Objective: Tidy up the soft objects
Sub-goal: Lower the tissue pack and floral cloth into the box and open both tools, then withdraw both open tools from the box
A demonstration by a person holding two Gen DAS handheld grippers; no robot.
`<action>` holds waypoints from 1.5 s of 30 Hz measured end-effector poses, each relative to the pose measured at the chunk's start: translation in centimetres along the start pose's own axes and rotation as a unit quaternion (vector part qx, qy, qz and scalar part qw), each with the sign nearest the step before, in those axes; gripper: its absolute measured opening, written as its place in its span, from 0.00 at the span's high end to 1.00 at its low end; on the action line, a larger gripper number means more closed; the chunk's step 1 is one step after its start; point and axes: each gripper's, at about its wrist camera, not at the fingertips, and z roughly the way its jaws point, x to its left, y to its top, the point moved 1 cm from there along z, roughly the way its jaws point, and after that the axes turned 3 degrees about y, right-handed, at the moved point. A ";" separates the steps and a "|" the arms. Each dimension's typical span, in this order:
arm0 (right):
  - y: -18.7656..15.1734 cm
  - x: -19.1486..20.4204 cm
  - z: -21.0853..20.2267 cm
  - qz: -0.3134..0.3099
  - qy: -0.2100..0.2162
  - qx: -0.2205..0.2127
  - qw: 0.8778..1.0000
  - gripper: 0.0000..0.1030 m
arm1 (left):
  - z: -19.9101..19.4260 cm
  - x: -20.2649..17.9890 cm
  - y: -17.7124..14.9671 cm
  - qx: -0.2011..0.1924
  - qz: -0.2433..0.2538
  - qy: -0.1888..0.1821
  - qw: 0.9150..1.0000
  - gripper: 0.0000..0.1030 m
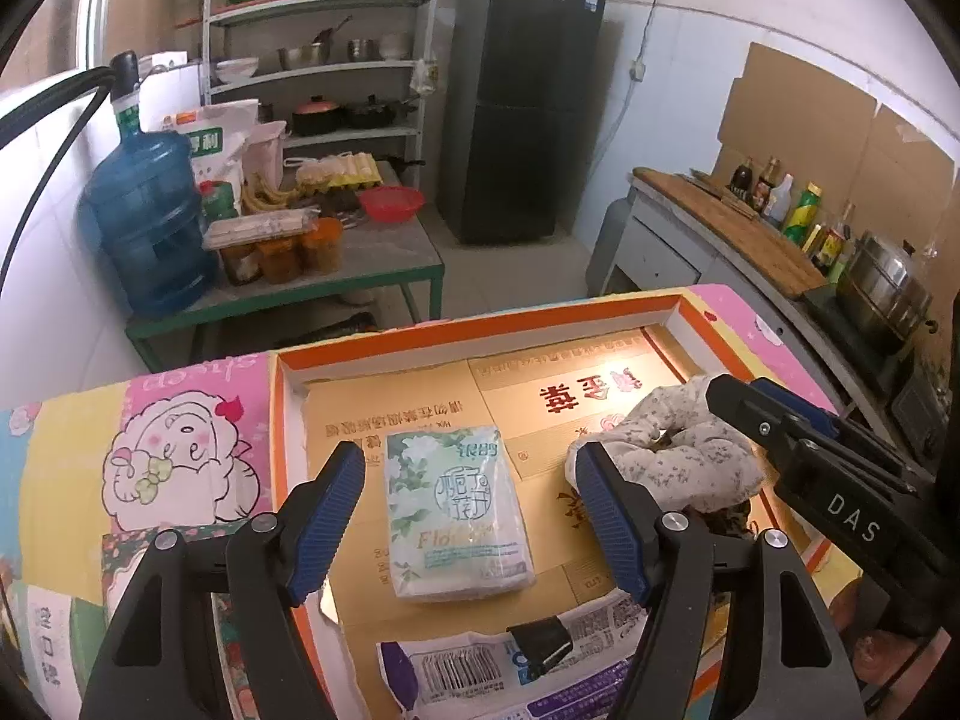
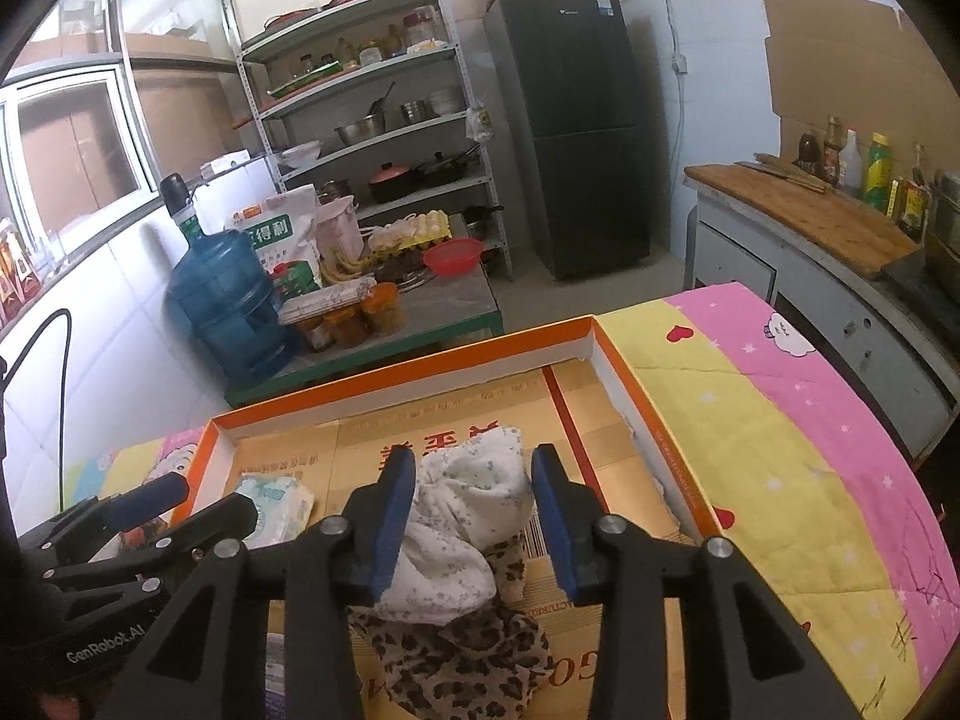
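inside the orange-rimmed tray [image 1: 480, 324], a tissue pack [image 1: 459, 510] is framed, untouched, by the wide-open left gripper [image 1: 471, 519]. a white floral cloth [image 2: 462, 516] is seen between the right gripper's [image 2: 474, 516] parted jaws, over a leopard cloth [image 2: 468, 660].

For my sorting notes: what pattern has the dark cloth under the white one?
Leopard-print cloth, brown with black spots; right wrist view.
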 end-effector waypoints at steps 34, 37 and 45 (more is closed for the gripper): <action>-0.8 5.0 -7.7 -0.029 0.007 -0.039 0.999 0.61 | -9.7 2.4 -1.7 -0.065 -0.004 -0.006 0.998 0.28; -1.2 5.8 -8.5 -0.032 0.010 -0.043 0.999 0.61 | -10.6 2.9 -2.2 -0.070 -0.005 -0.007 0.997 0.28; -2.4 7.9 -10.4 -0.041 0.022 -0.051 0.998 0.61 | -13.0 4.4 -3.8 -0.080 -0.012 -0.008 0.997 0.28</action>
